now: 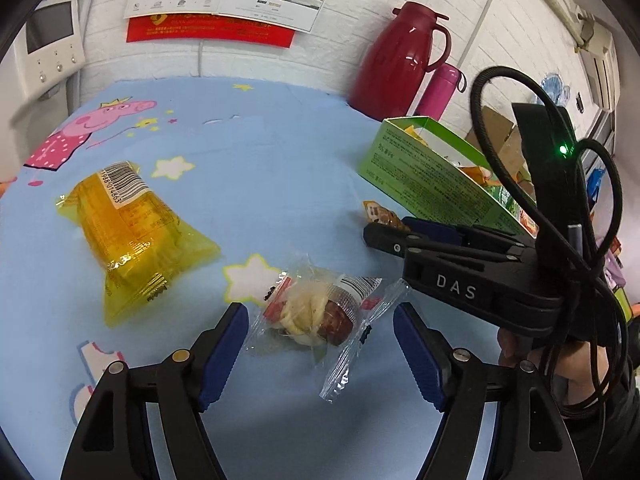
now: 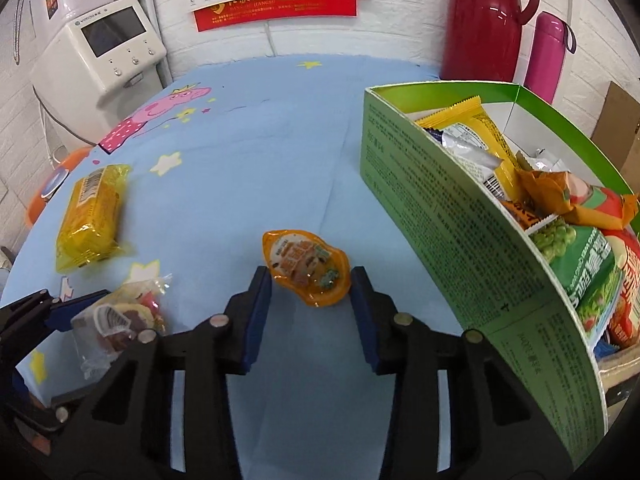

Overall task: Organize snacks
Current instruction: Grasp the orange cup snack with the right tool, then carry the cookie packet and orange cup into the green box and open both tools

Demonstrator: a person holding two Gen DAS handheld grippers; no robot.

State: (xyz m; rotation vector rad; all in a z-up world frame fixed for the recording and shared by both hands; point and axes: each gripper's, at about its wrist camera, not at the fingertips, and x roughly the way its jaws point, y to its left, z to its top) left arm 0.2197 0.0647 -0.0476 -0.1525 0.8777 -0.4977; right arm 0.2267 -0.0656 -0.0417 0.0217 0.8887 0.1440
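So my left gripper (image 1: 320, 320) gapes wide around the clear crinkly snack packet (image 1: 320, 316), long axis slanting between the pads, nothing squeezed. My right gripper (image 2: 311, 292), half open, brackets the glossy orange jelly cup (image 2: 306, 266) lying flat on the blue tablecloth (image 2: 260, 160), beside the green cardboard box (image 2: 460, 220).

The cloth (image 2: 256, 152) is pale blue with yellow and white stars and a pink cartoon pig at ten o'clock. At three o'clock stands a green box (image 2: 460, 216); a dark red jug (image 2: 484, 20) and pink flask (image 2: 546, 52) are at one, a yellow packet (image 2: 90, 216) at nine.
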